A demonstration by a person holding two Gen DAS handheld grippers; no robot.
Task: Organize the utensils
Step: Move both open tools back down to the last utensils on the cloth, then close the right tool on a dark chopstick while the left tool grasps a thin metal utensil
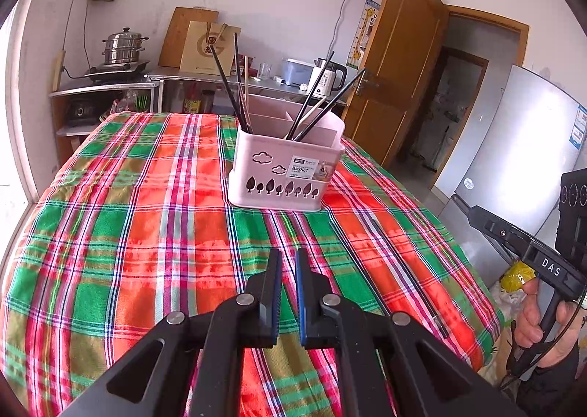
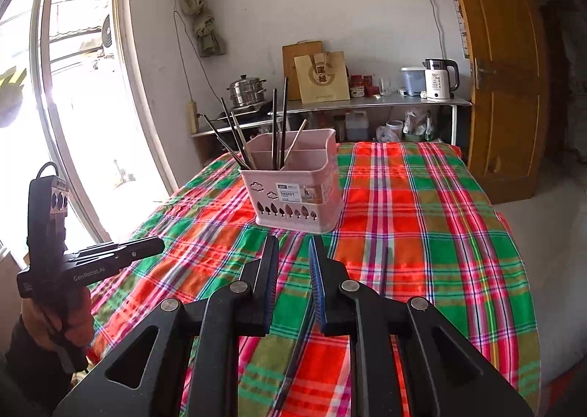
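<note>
Pink basket point(image 1: 284, 169) upright mid-frame on the plaid tablecloth point(image 1: 146, 233), divided into compartments, dark chopsticks point(image 1: 234, 87) leaning out of its left and right sections. One black chopstick point(image 1: 396, 292) flat on the cloth, lower right of the left wrist view, apart from the basket. Left gripper point(image 1: 288, 259) low centre, jaws slightly parted, nothing between. Right gripper point(image 2: 293, 246) likewise parted and empty, just short of the basket point(image 2: 297, 189). Kettle point(image 2: 438, 79) on the back shelf.
</note>
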